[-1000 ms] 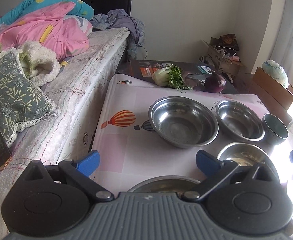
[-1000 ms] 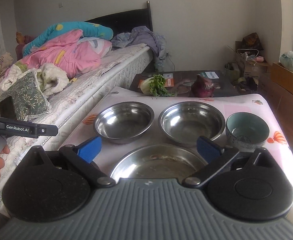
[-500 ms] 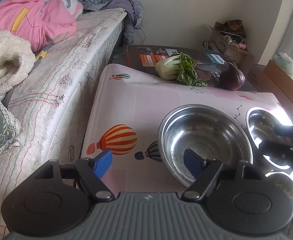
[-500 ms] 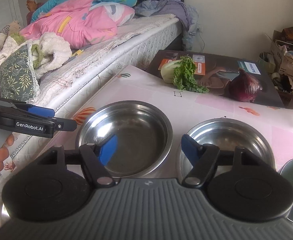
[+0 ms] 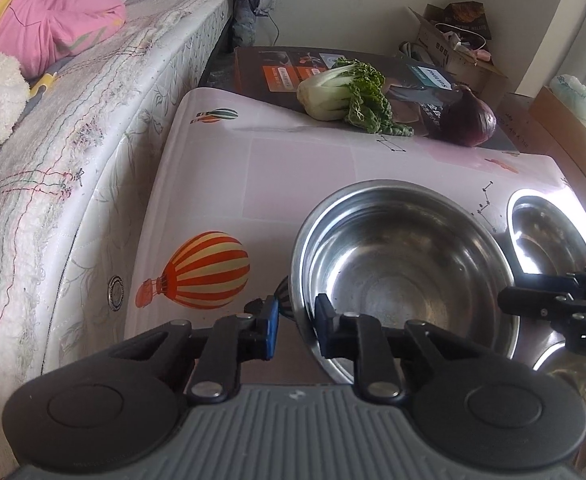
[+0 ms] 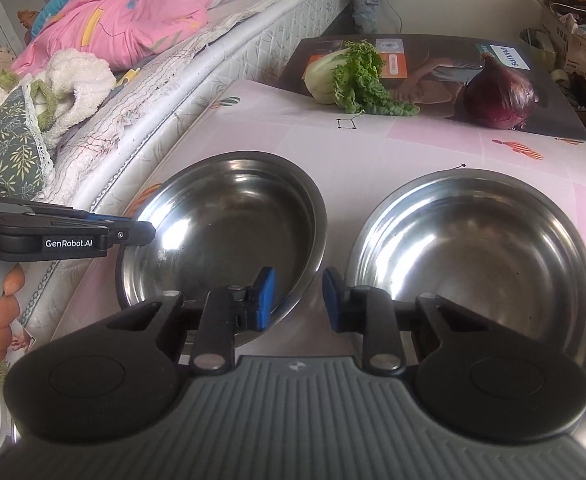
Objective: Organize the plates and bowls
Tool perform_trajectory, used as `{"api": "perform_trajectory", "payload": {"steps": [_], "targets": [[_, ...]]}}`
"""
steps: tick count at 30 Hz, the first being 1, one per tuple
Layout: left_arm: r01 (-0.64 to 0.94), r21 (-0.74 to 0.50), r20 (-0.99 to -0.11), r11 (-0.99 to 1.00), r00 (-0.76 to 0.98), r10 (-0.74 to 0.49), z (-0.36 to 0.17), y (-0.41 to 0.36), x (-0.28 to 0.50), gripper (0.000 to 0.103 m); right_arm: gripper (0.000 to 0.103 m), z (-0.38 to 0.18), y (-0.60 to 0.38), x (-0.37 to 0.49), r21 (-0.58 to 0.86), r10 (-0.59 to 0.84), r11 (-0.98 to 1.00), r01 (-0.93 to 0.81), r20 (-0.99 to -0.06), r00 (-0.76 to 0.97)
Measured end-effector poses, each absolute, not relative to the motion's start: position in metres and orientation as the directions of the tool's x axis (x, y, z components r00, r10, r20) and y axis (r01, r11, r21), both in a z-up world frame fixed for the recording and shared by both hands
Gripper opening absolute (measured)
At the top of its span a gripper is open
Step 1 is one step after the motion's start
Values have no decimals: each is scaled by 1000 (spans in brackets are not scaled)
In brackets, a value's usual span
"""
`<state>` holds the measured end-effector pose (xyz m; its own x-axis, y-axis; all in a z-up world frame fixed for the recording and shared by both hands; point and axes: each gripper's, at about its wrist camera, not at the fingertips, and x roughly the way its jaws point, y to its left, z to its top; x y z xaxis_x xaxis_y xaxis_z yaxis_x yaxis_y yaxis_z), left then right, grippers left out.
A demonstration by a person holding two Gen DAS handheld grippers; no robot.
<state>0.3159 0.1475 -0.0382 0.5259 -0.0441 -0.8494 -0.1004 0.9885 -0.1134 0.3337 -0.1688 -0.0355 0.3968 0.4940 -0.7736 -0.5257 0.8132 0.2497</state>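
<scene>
i've got my left hand-held gripper (image 5: 296,322) closing over the near rim of the left steel bowl (image 5: 403,264), and my right hand-held gripper (image 6: 298,299) closing over that bowl's right rim. the second steel bowl (image 6: 477,256) sits just beside it on the tabletop (image 6: 393,148). nothing's stacked yet, so the sorting is barely started
</scene>
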Motion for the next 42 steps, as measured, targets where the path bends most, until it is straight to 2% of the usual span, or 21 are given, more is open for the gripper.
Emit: {"api": "perform_trajectory", "payload": {"steps": [12, 18, 23, 29, 32, 42], "targets": [[-123, -140, -876, 983, 479, -65, -38, 166, 289, 16, 21, -30, -145, 322, 247, 507, 791, -560, -777, 373], [-136, -118, -872, 984, 488, -37, -37, 169, 289, 23, 15, -33, -133, 324, 259, 513, 785, -563, -782, 354], [-132, -143, -874, 981, 482, -63, -36, 174, 285, 22, 14, -34, -133, 325, 269, 513, 790, -551, -783, 353], [-143, -124, -881, 982, 472, -42, -40, 177, 289, 24, 14, -42, -128, 330, 288, 507, 803, -522, -791, 342], [-139, -117, -883, 983, 468, -39, -41, 176, 291, 20, 15, -40, -127, 328, 293, 512, 799, -526, -789, 339], [-126, -77, -873, 989, 488, -6, -34, 168, 283, 20, 15, -34, -126, 320, 260, 500, 799, -542, -788, 359]]}}
